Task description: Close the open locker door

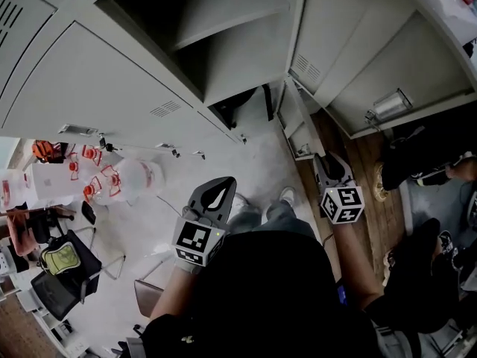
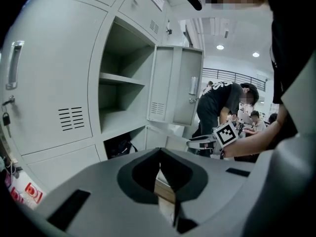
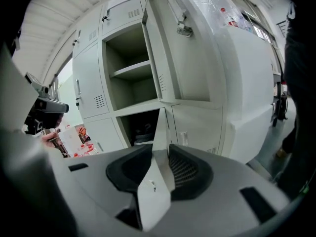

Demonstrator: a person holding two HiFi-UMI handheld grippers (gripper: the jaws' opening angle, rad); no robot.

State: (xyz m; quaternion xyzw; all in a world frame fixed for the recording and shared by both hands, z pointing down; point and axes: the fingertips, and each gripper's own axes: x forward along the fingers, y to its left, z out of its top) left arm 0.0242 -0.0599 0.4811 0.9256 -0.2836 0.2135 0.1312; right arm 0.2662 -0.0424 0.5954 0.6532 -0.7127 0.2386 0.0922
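Two doors stand open in the grey locker bank (image 1: 112, 88). The upper door (image 1: 335, 28) (image 2: 177, 85) (image 3: 182, 48) swings out beside shelved compartments. Below it the small lower door (image 1: 294, 121) (image 3: 160, 127) also hangs open, with a dark bag inside its compartment (image 2: 118, 146). My right gripper (image 1: 328, 162) (image 3: 162, 149) is at that lower door's free edge. The thin panel runs between its jaws and fills the gap between the pads. My left gripper (image 1: 212, 200) (image 2: 159, 153) hangs to the left, away from the lockers, tips together and empty.
A person in black (image 2: 219, 102) bends over behind the open doors, and another person's legs (image 1: 425, 162) are at the right. Chairs and a yellow-green bag (image 1: 59, 259) stand at the lower left, near red-and-white packages (image 1: 97, 177). My own shoes (image 1: 287, 195) are just before the lockers.
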